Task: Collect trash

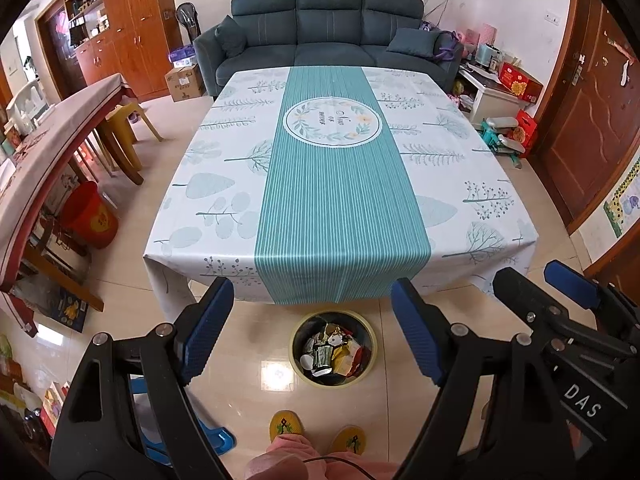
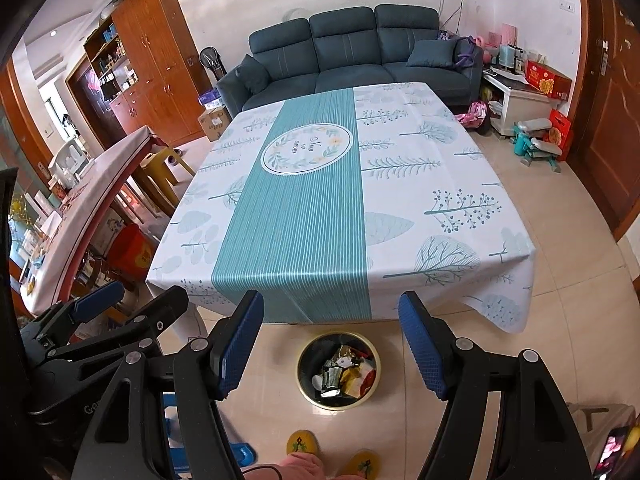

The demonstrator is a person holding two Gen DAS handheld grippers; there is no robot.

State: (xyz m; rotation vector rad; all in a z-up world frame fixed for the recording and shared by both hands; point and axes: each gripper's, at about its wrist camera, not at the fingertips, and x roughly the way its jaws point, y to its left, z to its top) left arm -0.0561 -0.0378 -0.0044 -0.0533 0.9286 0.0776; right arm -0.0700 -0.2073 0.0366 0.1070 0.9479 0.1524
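We judge the wrappers (image 1: 334, 350) in the floor bin (image 1: 295, 360) light, crinkly, best pinched by an edge; left gripper (image 1: 312, 328) and right gripper (image 2: 330, 344) fingers gape empty.

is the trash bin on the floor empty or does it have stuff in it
Not empty: the trash bin stands upright on the floor, open-topped, with crumpled wrappers piled inside.

Open floor around the trash bin (image 1: 333, 350) (table edge (image 1: 340, 280) just beyond), slippered feet (image 1: 285, 424) close behind.
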